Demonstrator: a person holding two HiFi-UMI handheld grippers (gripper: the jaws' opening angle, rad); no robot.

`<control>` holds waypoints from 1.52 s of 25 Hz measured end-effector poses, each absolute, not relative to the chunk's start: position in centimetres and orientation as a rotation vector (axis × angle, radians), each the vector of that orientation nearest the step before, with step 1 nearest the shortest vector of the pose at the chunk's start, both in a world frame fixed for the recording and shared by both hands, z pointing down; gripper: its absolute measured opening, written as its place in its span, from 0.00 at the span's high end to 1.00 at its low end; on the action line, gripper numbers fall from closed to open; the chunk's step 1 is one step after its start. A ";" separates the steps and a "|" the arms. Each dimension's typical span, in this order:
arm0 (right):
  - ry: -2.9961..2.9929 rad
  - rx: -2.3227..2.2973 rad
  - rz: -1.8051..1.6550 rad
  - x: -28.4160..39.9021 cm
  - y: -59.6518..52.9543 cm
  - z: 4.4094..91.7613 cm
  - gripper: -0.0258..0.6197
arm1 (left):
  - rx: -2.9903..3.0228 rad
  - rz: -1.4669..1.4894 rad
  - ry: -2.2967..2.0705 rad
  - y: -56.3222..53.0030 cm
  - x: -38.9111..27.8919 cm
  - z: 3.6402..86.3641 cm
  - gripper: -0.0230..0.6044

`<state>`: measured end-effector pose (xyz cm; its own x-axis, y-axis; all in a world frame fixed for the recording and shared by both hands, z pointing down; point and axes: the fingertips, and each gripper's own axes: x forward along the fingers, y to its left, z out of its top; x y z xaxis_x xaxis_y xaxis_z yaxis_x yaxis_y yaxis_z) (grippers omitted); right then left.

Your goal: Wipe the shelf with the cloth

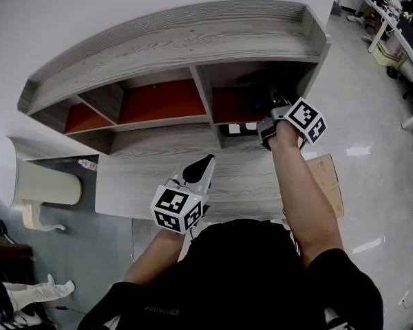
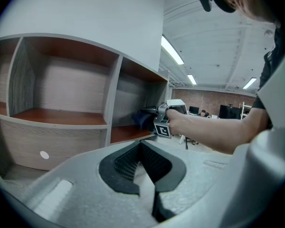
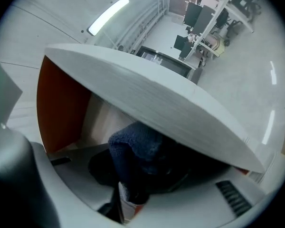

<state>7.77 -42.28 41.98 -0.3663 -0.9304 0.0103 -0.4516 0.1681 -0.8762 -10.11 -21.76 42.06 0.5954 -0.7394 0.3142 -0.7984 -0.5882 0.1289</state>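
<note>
Right gripper view: right gripper (image 3: 130, 194) pinches dark cloth (image 3: 135, 144) inside shelf (image 3: 147, 103), right end. Wiping looks underway. Left gripper (image 2: 141, 148) hangs before shelf, jaws pressed together, empty. Next: sweep cloth across shelf floor, pressing down.

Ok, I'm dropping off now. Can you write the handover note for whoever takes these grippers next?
Left gripper: shut, empty, held back in front of the shelf, idle.
Right gripper: shut on the dark blue cloth, reaching into the right compartment.
Done: cloth is gripped and inside that compartment; nothing shows how much has been wiped.
Left: wipe the right compartment, then probably the middle compartment and left compartment.
</note>
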 end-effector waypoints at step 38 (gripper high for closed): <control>2.386 -1.653 -0.410 6.1 -41.5 27.5 0.80 | 2.572 0.298 -1.275 -22.6 -10.4 41.5 0.95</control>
<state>6.10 -41.48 27.47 -0.3492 -0.9370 -0.0134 -0.8787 0.3323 -0.3428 -10.40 -22.58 41.52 0.5948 -0.7486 0.2929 -0.8009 -0.5833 0.1356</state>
